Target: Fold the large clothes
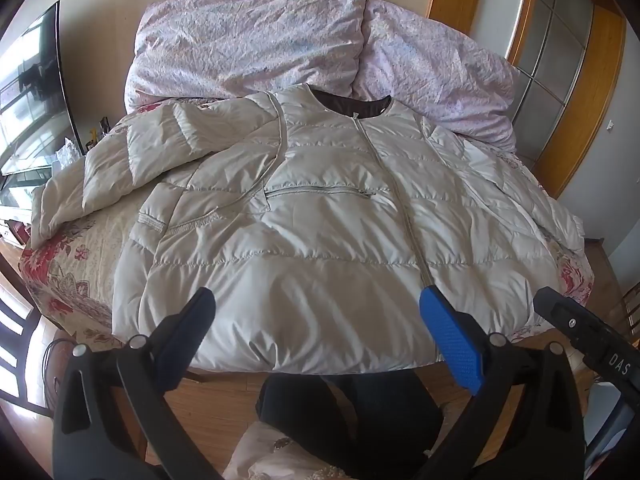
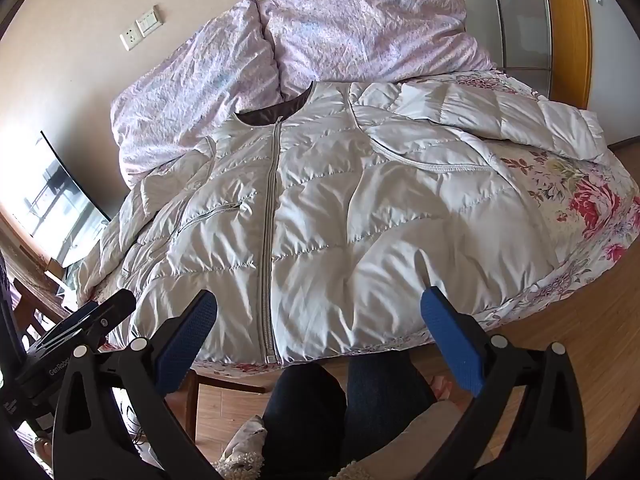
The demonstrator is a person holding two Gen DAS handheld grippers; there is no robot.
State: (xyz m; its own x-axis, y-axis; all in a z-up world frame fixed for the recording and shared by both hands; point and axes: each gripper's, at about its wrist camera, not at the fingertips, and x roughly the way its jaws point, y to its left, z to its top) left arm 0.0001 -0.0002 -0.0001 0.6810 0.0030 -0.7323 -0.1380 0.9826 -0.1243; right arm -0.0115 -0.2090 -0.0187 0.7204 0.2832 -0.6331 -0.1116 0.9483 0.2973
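A large cream quilted jacket [image 1: 320, 220] lies front up and zipped on a flowered bedspread [image 1: 68, 264], collar away from me. Its left sleeve [image 1: 120, 160] is spread out to the left. In the right wrist view the jacket [image 2: 340, 220] fills the middle and its right sleeve [image 2: 500, 120] stretches to the right. My left gripper [image 1: 316, 304] is open and empty, just above the jacket's hem. My right gripper [image 2: 318, 308] is open and empty above the hem near the zipper end. The right gripper also shows at the right edge of the left wrist view [image 1: 580, 332].
A pink crumpled duvet [image 1: 280, 40] is piled at the far end of the bed. A television [image 1: 28, 92] stands to the left. A wooden-framed door [image 1: 560, 60] is at the right. The person's legs [image 2: 340, 400] and wooden floor [image 2: 560, 320] are below the bed edge.
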